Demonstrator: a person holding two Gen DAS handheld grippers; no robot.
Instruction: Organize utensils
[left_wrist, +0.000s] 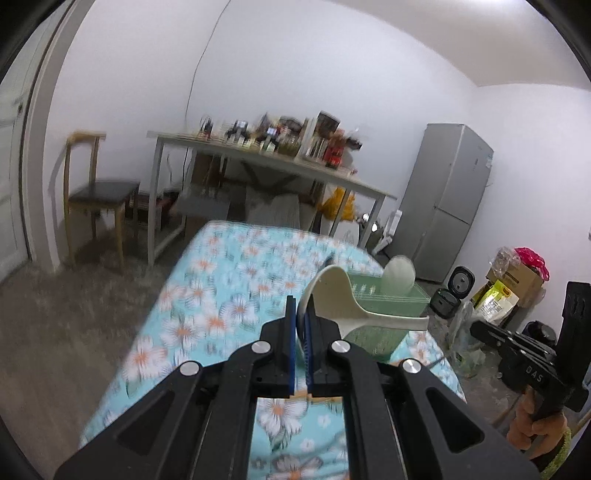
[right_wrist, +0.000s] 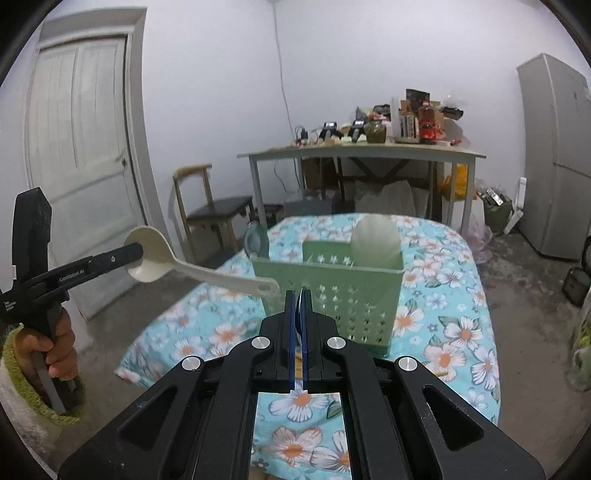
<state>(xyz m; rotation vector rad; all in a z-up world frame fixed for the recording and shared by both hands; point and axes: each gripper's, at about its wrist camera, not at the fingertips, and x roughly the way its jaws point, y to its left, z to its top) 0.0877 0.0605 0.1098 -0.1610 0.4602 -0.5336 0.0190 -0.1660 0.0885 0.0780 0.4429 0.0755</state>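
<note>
Holding a cream ladle (right_wrist: 159, 258) by its bowl in my left gripper (left_wrist: 301, 332), jaws clamped; my right gripper (right_wrist: 300, 325) pinches a thin metal utensil (right_wrist: 303, 306). Green caddy (right_wrist: 343, 295) stands at twelve o'clock; next, in my judgement: lower handles into compartments.

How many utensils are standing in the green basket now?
2. A pale round-headed paddle rises at the right of the green perforated plastic basket; a greyish round-headed utensil stands at its left end. Shorter ones may be hidden inside.
</note>
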